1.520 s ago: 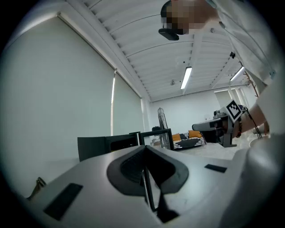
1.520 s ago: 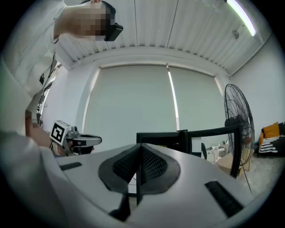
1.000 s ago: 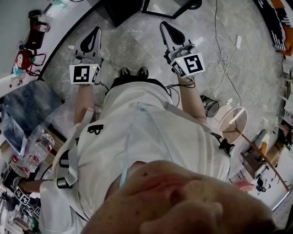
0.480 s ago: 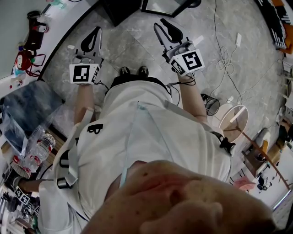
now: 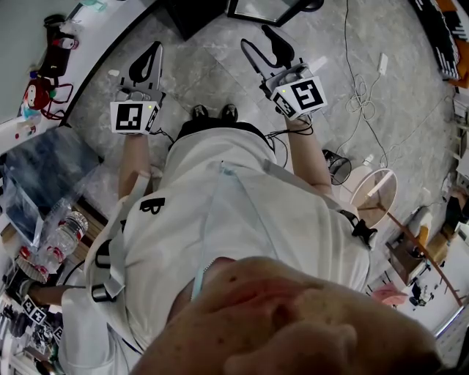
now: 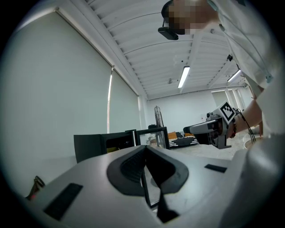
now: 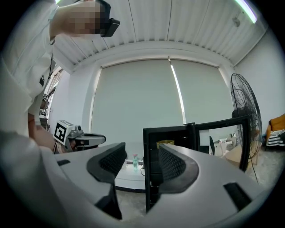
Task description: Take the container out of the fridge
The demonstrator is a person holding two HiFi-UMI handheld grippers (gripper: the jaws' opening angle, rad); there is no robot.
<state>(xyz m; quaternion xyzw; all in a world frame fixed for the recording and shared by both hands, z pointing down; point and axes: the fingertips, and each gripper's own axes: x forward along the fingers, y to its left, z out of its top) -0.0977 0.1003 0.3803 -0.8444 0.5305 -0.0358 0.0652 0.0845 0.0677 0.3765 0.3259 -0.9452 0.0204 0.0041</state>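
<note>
A small black fridge (image 7: 171, 147) stands on the floor ahead with its glass door (image 7: 222, 136) swung open; it shows at the top edge of the head view (image 5: 196, 15). A yellow container (image 7: 165, 143) sits on an upper shelf inside. My right gripper (image 5: 256, 38) is held out towards the fridge, well short of it. Its jaws are opening, with nothing between them (image 7: 142, 153). My left gripper (image 5: 154, 50) hangs level beside it, shut and empty (image 6: 144, 153). Neither gripper touches the fridge.
The person's shoes (image 5: 214, 113) are on a grey stone floor. Cables (image 5: 359, 95) trail at the right, near a wire bin (image 5: 337, 170) and a round stool (image 5: 374, 194). A cluttered table with bottles (image 5: 62, 234) is at the left. A standing fan (image 7: 245, 111) rises behind the fridge.
The right gripper's jaws have gone from shut to spread apart, and the gripper has edged left. The left gripper has stayed where it was.
</note>
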